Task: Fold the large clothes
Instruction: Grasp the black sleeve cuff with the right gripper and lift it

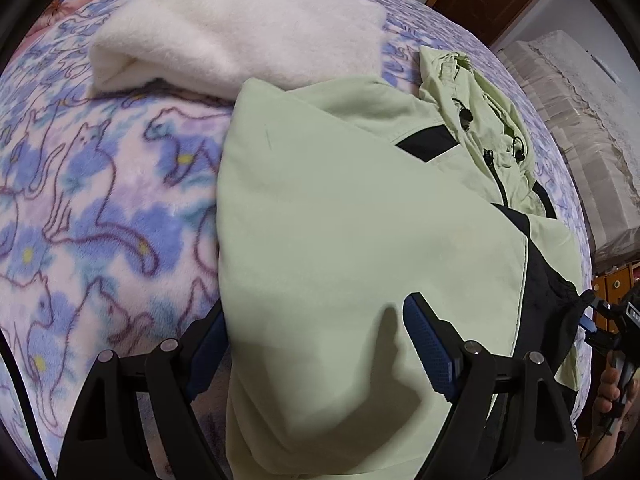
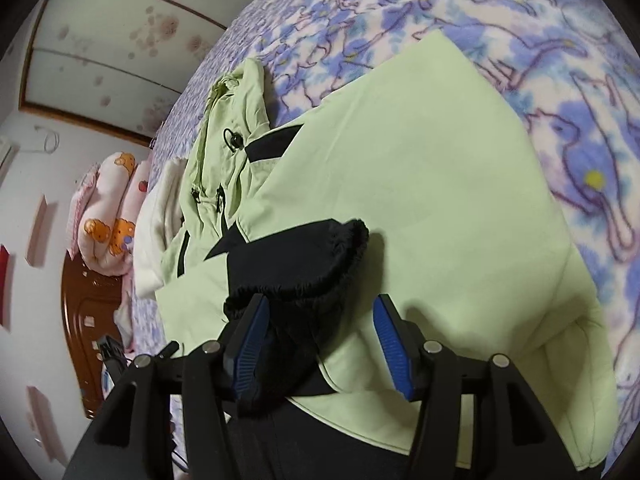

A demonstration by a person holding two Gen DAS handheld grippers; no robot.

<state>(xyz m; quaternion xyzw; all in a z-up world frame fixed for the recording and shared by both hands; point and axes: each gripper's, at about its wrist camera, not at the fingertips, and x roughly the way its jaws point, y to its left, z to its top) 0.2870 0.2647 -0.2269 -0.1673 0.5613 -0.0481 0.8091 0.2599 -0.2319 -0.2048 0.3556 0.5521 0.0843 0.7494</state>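
On the cat-print fleece blanket, the pale green hooded jacket with black panels lies partly folded beside a white fleece bundle. Left gripper and right gripper straddle fabric, jaws wide, gripping nothing. Judged step: mid-fold. Next: pinch the black ribbed cuff.

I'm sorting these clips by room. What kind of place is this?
Most likely a bedroom: the green jacket lies on a bed's cat-print fleece blanket, with rolled pink bedding by a wooden headboard.
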